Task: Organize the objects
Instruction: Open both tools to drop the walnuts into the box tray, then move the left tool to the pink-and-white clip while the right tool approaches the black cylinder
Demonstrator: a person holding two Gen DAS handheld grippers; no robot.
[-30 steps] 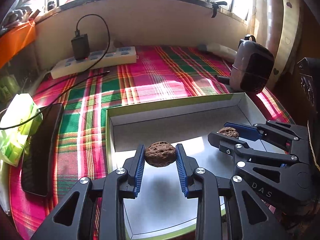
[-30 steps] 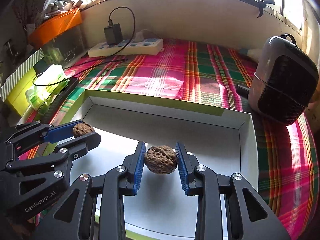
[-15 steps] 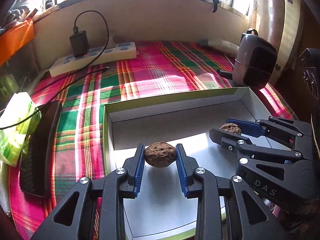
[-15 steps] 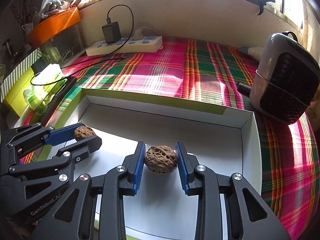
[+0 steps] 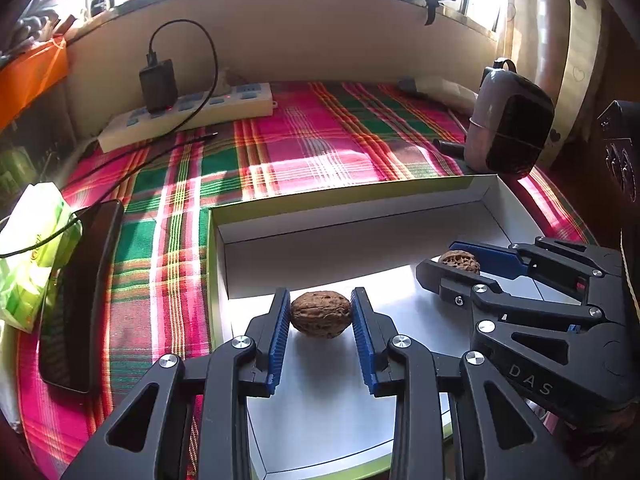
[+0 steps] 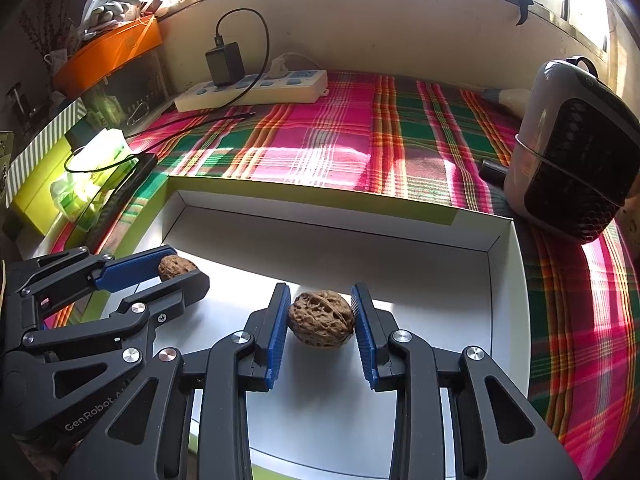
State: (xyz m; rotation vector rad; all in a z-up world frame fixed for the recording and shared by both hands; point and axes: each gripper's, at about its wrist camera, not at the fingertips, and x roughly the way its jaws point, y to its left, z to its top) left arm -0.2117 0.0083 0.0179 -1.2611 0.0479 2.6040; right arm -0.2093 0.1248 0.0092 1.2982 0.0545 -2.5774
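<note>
The left tool [image 5: 321,322] is seen pinching a walnut [image 5: 321,313] between its blue pads, and the right tool [image 6: 322,322] is seen pinching a second walnut [image 6: 321,318] in the same way. In the left wrist view the first nut is held with its long axis running left to right, pad to pad, both ends pressed against the ribbed faces. The second nut looks rounder in the right wrist view; its seam is hard to make out, so its pointing cannot be told. Whether either nut touches the box floor cannot be told. Each tool is also glimpsed from the side in the other camera, and there the nut is half hidden by the near finger. Both nuts are held over the white floor of the shallow green-edged box [image 5: 352,198], the left one near the box's left wall, the right one nearer its middle. The box's near edge is cut off behind the tool bodies. Beyond the box, a plaid cloth [image 5: 304,148] is spread over the worktop. A power strip [image 6: 256,90] with a black charger lies at the far side, and a small heater [image 6: 572,160] stands at the right.
</note>
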